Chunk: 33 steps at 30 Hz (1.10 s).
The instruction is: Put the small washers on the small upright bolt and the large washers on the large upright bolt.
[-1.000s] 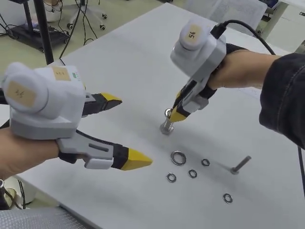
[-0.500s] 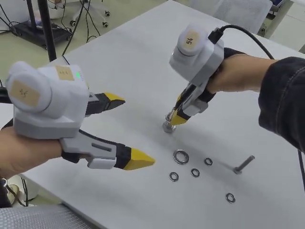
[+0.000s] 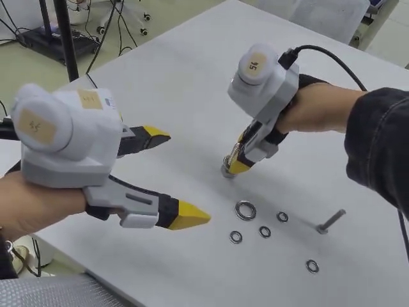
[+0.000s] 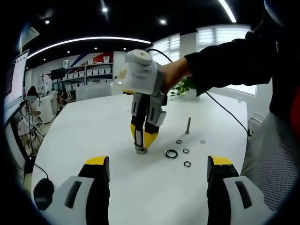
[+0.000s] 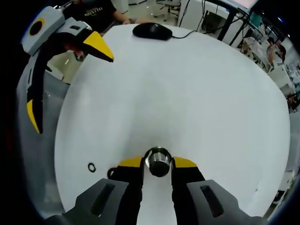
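Right tool (image 3: 235,165) is closed about the top of the large bolt (image 3: 227,171); washer-seating step judged in hand. Left tool (image 3: 177,176) is open and empty. Next move: release cleanly, then fetch the large washer (image 3: 245,210) lying near the bolt on the tabletop (image 3: 192,77).

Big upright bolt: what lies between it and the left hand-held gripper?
Bare table between bolt and hand-held gripper in the head view; the loose washers lie off to one side.

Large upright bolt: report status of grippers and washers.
Left gripper open, clear. Right gripper jaws straddle large silver upright bolt; grip unclear. Loose on white table: large steel washer, four small steel washers.
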Tool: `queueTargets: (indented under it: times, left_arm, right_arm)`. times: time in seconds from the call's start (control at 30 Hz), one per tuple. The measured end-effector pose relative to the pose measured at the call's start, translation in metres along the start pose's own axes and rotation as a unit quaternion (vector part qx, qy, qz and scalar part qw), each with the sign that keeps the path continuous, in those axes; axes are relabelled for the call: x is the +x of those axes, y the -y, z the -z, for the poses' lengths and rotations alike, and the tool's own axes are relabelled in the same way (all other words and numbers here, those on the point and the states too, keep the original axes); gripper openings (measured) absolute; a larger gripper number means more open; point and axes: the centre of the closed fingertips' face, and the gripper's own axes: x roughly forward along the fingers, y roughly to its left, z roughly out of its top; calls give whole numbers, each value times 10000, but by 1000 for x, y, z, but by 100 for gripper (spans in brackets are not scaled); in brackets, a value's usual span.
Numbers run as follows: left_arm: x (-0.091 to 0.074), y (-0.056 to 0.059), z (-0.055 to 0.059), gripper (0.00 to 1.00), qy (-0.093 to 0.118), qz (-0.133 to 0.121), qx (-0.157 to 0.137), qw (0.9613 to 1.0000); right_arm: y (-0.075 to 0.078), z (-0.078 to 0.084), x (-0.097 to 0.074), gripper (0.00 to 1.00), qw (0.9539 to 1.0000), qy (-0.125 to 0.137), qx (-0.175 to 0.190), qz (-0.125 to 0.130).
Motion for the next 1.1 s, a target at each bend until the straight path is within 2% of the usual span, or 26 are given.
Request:
queueTargets:
  times: [0.3, 0.73, 0.9, 1.1]
  left_arm:
    - [0, 1, 1, 86, -22, 5, -2, 10000]
    - [-2, 2, 1, 86, -16, -3, 2, 10000]
    - [-4, 2, 1, 85, -11, -17, -3, 10000]
    - [-4, 3, 0, 86, 7, -16, 2, 10000]
  right_arm:
    - [-1, 2, 11, 23, 10000, -30, 81, -42]
    - [-5, 0, 8, 24, 10000, -44, 44, -47]
    - [-3, 2, 8, 32, 10000, -73, -2, 12]
    - [-3, 7, 0, 33, 9999, -69, 9, 80]
